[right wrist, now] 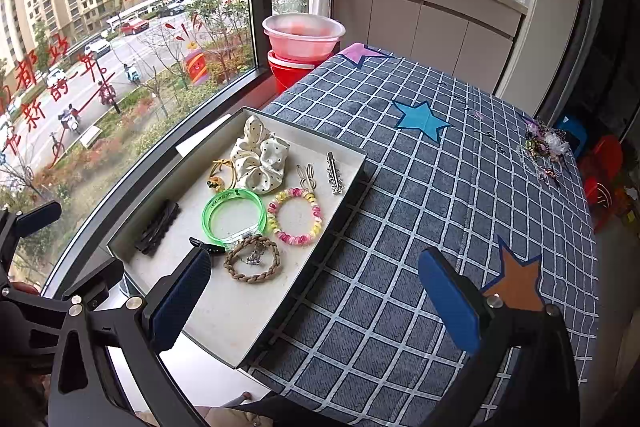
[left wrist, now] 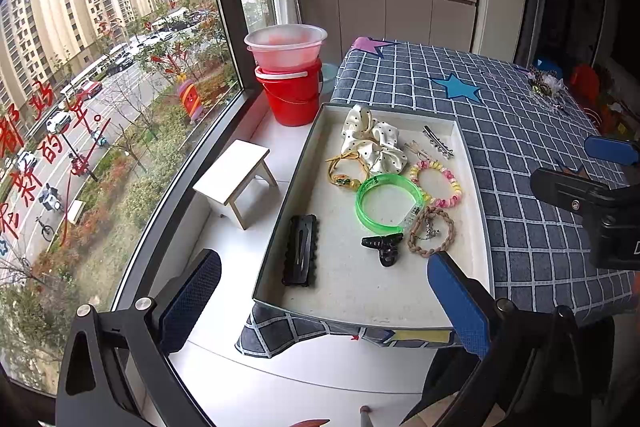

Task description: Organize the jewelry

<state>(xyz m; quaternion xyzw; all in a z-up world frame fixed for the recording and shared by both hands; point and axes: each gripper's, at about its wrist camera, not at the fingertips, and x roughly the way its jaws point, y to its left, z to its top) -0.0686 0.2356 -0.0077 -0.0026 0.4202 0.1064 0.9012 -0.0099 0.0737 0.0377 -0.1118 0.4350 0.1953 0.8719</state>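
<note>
A shallow white tray sits at the table's window-side edge and overhangs it. In it lie a white dotted scrunchie, a yellow hair tie, a green bangle, a pink-yellow bead bracelet, a brown braided bracelet, a black claw clip, a long black clip and a silver clip. My left gripper is open over the tray's near end, holding nothing. My right gripper is open and empty, straddling the tray's right wall. A tangle of jewelry lies far right on the cloth.
A blue checked tablecloth with star patches covers the table. Left of it, a red bucket carries a pink basin, and a small white stool stands on the sill by the window. Red and blue items sit beyond the table's right edge.
</note>
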